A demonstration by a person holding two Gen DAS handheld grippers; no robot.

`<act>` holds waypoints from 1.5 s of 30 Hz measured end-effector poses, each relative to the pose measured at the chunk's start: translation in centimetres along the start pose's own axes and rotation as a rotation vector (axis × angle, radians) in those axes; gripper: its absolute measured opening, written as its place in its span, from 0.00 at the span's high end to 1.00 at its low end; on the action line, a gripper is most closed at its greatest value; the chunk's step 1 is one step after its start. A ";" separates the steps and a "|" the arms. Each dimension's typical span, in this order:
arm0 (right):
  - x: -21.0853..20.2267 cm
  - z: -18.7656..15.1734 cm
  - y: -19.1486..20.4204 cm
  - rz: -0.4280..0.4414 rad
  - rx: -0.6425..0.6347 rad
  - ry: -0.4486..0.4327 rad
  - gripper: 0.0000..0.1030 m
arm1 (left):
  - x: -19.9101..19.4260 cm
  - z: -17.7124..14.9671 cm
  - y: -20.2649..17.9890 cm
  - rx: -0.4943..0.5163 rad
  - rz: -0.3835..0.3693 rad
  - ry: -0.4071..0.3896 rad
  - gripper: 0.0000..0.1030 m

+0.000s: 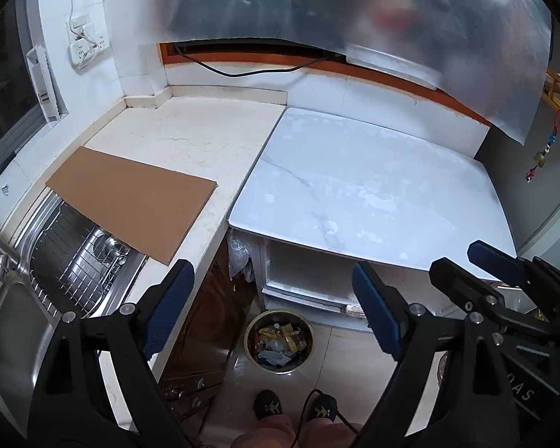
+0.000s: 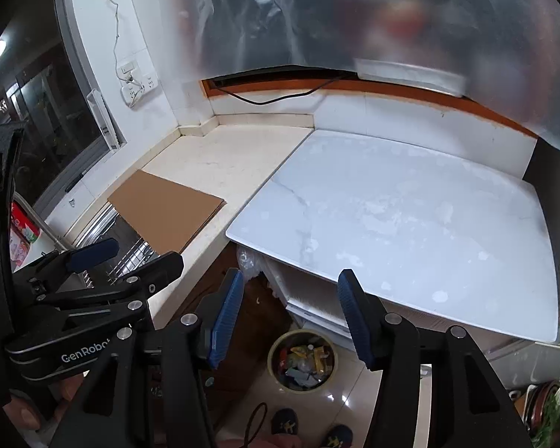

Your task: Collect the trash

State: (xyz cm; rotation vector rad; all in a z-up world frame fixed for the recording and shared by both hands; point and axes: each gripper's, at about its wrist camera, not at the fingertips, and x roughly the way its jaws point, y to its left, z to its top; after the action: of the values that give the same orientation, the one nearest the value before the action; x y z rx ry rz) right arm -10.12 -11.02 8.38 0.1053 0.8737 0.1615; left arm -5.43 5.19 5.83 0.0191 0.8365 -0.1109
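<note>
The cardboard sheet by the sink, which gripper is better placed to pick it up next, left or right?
Left, probably. The cardboard sheet lies on the counter's left side, just beyond the open, empty left gripper. The right gripper, also empty, hangs nearer the white table.

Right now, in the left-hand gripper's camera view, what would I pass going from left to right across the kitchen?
Steel sink → dish rack → cardboard sheet → cream countertop → white marble table → hanging ornament at the far right.
</note>
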 end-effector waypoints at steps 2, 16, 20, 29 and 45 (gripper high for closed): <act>0.0 0.1 0.1 -0.002 0.000 -0.002 0.48 | 0.1 -0.2 0.1 -0.001 0.002 -0.003 0.18; 0.9 -0.1 0.6 -0.010 0.003 0.001 0.48 | 0.4 -0.4 0.1 -0.003 0.035 0.008 0.18; 1.1 0.0 0.5 -0.013 0.003 0.001 0.48 | 0.5 -0.6 0.2 -0.002 0.039 0.009 0.18; 1.5 0.0 0.6 -0.028 -0.005 -0.010 0.48 | 0.3 -0.7 0.4 0.004 0.052 -0.001 0.18; 1.5 -0.4 0.4 -0.031 -0.003 -0.014 0.48 | 0.1 -1.2 0.9 0.010 0.062 0.000 0.18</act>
State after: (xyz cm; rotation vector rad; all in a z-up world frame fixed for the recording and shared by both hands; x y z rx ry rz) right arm -9.56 -10.34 7.08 0.0903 0.8608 0.1326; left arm -6.20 6.15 4.94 0.0540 0.8349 -0.0569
